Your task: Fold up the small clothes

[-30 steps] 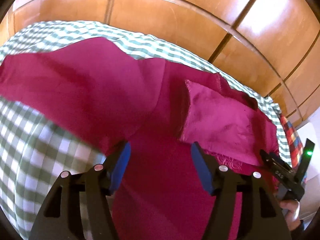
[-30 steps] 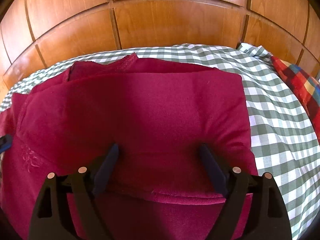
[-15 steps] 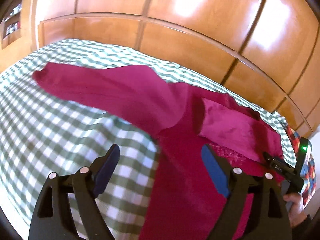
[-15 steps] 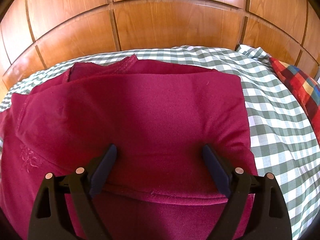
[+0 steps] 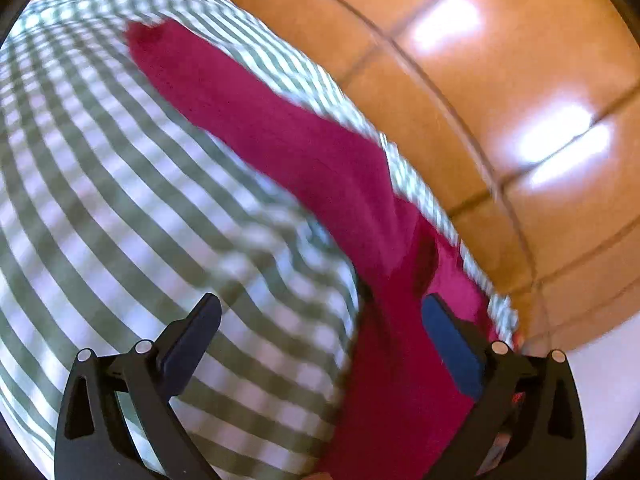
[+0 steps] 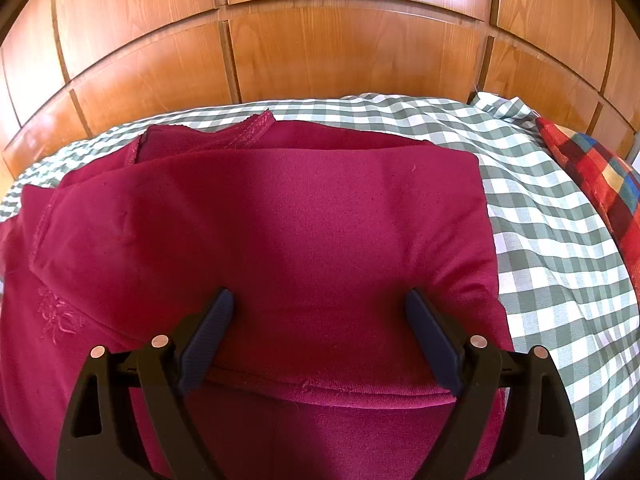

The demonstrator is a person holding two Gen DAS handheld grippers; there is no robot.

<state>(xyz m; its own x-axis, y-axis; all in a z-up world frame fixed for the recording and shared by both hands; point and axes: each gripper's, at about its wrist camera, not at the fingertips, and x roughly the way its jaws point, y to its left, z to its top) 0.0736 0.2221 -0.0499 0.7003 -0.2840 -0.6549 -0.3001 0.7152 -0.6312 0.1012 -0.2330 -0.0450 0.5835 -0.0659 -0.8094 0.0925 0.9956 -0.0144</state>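
My right tongs (image 6: 318, 332) are spread wide, hovering over the folded part of a crimson top (image 6: 280, 232). My left tongs (image 5: 320, 344) are also spread, pinching nothing, over the green checked bedsheet (image 5: 120, 200) beside the top's outstretched sleeve (image 5: 260, 120). Wooden panels (image 6: 340, 52) stand behind the bed.

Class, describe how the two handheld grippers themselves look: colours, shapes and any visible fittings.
Both the left gripper and the right gripper have black plastic frames with triangular cut-outs, small round silver rivets, and two flat dark-blue fingers. No cables or sleeves show.
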